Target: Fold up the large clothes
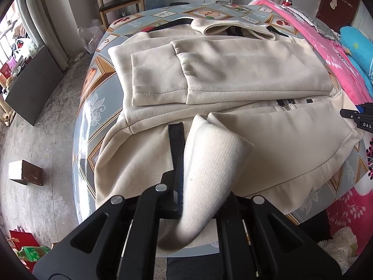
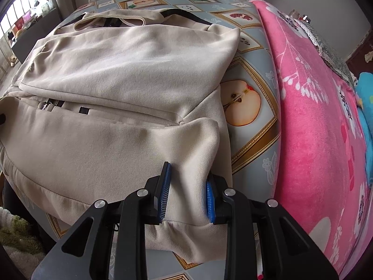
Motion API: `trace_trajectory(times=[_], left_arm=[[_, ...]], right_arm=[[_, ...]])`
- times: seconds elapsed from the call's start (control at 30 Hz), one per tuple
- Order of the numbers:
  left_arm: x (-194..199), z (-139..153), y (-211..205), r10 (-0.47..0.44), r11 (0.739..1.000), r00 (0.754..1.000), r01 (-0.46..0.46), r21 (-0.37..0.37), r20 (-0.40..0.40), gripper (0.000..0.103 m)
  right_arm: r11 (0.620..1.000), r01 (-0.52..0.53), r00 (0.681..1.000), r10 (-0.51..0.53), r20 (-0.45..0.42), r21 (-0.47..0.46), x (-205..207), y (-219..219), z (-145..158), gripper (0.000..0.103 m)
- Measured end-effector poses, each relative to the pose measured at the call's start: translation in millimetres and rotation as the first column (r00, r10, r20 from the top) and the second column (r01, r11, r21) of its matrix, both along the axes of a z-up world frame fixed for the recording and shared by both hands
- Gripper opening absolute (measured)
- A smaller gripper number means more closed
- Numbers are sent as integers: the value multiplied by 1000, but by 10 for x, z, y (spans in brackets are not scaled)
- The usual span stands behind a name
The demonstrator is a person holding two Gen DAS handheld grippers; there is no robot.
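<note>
The beige jacket (image 1: 209,74) lies spread on the patterned bench (image 2: 254,46), its sleeves folded across the body. The left claw (image 1: 186,186) is low at the near edge and is clamped on the ribbed hem, which it lifts. The right claw (image 2: 186,191) is at the near right corner, its fingers (image 2: 163,193) apart around a fold of hem; whether they pinch it, I cannot tell.

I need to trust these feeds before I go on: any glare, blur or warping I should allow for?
Left wrist view: daylight glares off the glossy tablecloth at left, and the ribbed hem in the left tool is close but sharp. Right wrist view: even, soft light on the jacket, with no glare. Both views: strong fisheye bending and dark corners.
</note>
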State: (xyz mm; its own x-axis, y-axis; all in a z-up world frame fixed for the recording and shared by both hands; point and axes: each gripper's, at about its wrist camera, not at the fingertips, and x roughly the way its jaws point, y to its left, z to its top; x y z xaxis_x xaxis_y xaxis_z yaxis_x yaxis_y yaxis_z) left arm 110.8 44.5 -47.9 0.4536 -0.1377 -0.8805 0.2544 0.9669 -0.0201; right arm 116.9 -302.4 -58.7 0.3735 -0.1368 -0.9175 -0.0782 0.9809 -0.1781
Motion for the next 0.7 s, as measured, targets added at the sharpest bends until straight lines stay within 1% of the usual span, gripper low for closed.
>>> trace_trajectory(times=[0.1, 0.23, 0.33, 0.5, 0.7], left_arm=[[-19, -6, -3, -1, 1000, 1000, 1, 7, 14, 7], [-66, 13, -6, -4, 1000, 999, 3, 11, 44, 7], [-144, 66, -19, -20, 1000, 996, 18, 25, 83, 6], [-295, 164, -43, -54, 998, 989, 48, 49, 135, 6], [-473, 288, -9, -64, 998, 982, 59, 32, 178, 6]], right_arm=[[1000, 9, 999, -8, 32, -22, -52, 37, 10, 26], [999, 33, 996, -30, 85, -25, -138, 53, 52, 14], [999, 52, 991, -50, 127, -9, -224, 38, 113, 10], [997, 76, 976, -71, 208, -19, -374, 75, 240, 9], [993, 113, 945, -102, 309, -18, -624, 157, 410, 8]])
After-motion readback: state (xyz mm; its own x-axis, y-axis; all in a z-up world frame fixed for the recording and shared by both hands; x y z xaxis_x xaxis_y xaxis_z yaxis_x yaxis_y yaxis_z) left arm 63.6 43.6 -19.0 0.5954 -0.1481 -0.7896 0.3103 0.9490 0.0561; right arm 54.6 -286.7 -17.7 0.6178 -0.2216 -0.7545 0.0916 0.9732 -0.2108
